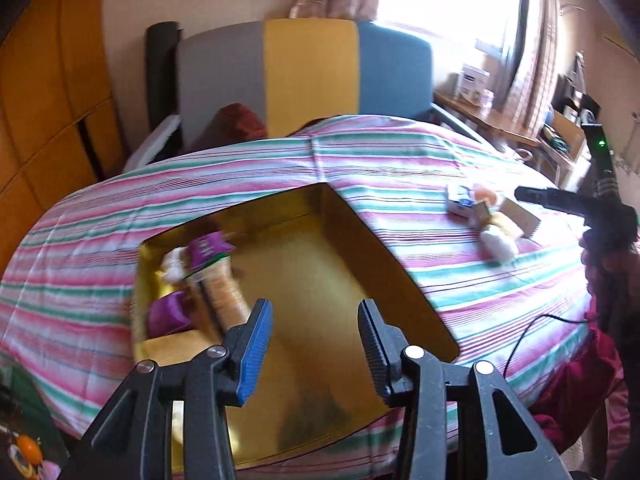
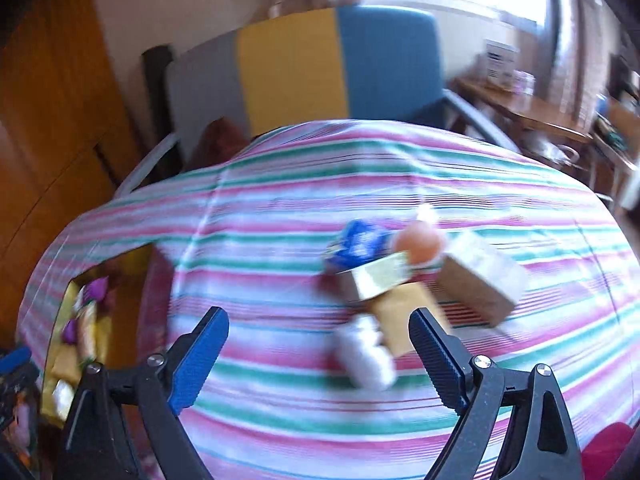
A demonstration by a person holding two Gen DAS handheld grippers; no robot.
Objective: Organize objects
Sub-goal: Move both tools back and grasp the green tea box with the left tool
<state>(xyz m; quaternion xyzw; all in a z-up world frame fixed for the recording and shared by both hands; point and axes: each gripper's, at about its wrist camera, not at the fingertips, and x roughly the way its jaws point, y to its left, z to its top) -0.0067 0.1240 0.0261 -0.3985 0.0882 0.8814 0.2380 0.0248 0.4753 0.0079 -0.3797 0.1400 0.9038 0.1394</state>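
Over a striped bedspread (image 2: 280, 216), the right gripper (image 2: 320, 356) hangs with its jaws spread wide and nothing between them, a cluster of loose items just ahead. Nearest is a small white object (image 2: 366, 356), lying between the fingertips and slightly right of centre; a tan box (image 2: 474, 280) sits beyond it to the right. The left gripper (image 1: 316, 344), half open and empty, points into the gold tray (image 1: 320, 264), well to the left of the cluster. The right hand looks better placed for the next pick.
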